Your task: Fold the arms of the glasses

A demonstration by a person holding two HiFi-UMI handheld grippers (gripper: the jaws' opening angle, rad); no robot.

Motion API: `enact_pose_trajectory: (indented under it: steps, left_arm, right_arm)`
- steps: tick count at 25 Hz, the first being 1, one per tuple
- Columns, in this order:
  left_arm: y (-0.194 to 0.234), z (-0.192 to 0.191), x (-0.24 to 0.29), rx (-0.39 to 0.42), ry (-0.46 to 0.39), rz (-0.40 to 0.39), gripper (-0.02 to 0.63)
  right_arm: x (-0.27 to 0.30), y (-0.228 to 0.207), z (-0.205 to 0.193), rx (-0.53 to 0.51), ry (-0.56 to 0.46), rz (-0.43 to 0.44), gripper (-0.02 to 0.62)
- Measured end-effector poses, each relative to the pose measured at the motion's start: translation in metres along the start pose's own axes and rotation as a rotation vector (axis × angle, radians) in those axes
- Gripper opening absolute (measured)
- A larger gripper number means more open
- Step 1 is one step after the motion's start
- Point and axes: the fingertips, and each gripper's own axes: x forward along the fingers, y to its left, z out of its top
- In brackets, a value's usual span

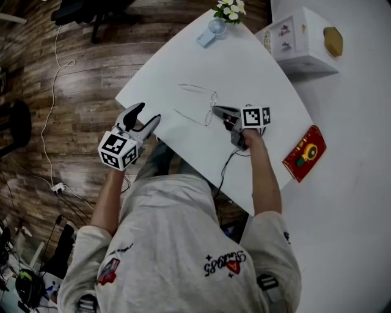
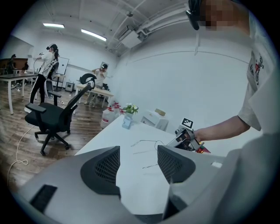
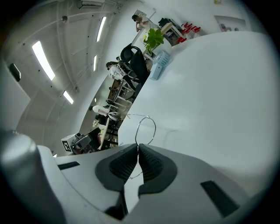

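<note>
A thin wire pair of glasses [image 1: 213, 98] lies on the white table [image 1: 256, 73] with both arms spread out to the left. My right gripper [image 1: 215, 110] is shut on the glasses' frame; in the right gripper view the pads [image 3: 148, 159] pinch the wire just below the round lens rim [image 3: 155, 130]. My left gripper [image 1: 145, 115] hovers open beside the table's left edge, apart from the glasses, with nothing between its fingers. From the left gripper view the glasses [image 2: 148, 142] lie ahead between the open jaws [image 2: 139, 164], with the right gripper [image 2: 177, 139] at their right end.
A small blue fan [image 1: 211, 30] and a pot of flowers [image 1: 231, 9] stand at the table's far corner. A white box [image 1: 302, 40] and a red packet [image 1: 304, 153] sit on the adjoining table to the right. An office chair [image 2: 52, 118] stands on the wooden floor at left.
</note>
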Motion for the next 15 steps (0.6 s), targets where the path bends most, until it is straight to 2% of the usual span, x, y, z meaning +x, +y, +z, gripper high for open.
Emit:
enact_pose_trajectory:
  steps: [10,15]
  left_arm:
    - [-0.016,0.008,0.002,0.018,-0.01,-0.032,0.265]
    - [-0.022,0.021,0.001,-0.008,-0.032,-0.058,0.264]
  right_arm:
    - [-0.04,0.021,0.009,0.007,-0.145,-0.024,0.015]
    - [-0.063,0.042,0.016,0.028,-0.217,-0.029,0.015]
